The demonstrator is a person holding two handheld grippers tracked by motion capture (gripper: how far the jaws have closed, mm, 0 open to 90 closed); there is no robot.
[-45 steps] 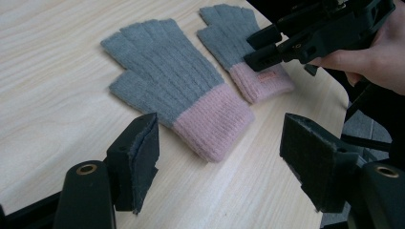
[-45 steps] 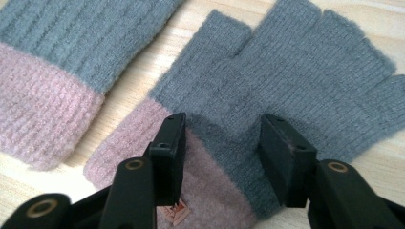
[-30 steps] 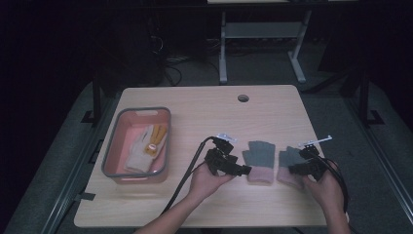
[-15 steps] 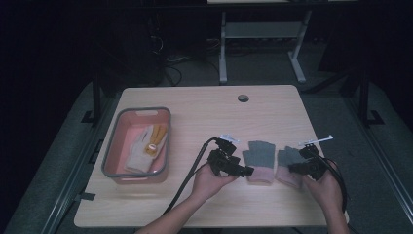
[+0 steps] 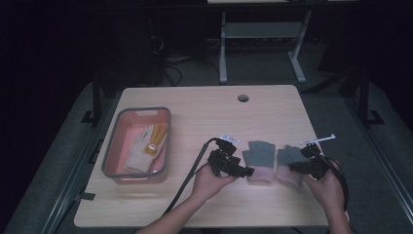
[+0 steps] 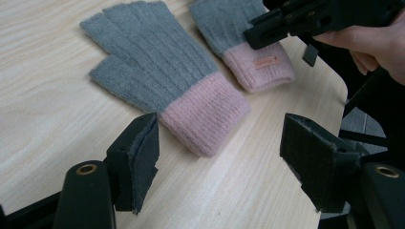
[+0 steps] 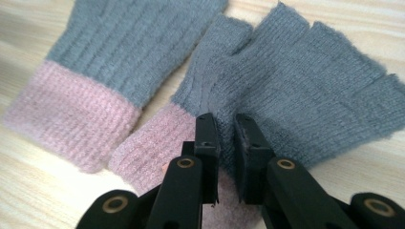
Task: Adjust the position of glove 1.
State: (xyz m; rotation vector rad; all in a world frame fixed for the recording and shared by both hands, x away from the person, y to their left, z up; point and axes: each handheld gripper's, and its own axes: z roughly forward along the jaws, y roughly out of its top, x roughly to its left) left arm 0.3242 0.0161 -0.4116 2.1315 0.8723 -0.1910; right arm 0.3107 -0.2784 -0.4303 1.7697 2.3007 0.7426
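Two fingerless gloves, grey with pink cuffs, lie flat side by side near the table's front right. My left gripper (image 5: 246, 171) (image 6: 219, 157) is open, its jaws standing wide on either side of the left glove's (image 5: 258, 157) (image 6: 157, 71) pink cuff without touching it. My right gripper (image 5: 294, 166) (image 7: 224, 129) rests on the right glove (image 5: 288, 158) (image 7: 305, 81) where grey meets pink. Its jaws are drawn close together with a pinch of knit between the pads.
A pink bin with a grey rim (image 5: 109, 161) stands at the left and holds a white and yellow pair of gloves (image 5: 146, 146). A cable hole (image 5: 243, 98) sits near the table's far edge. The front table edge runs just behind both hands.
The right gripper's jaws have closed on the right glove near its cuff. The left gripper and both gloves have stayed where they were.
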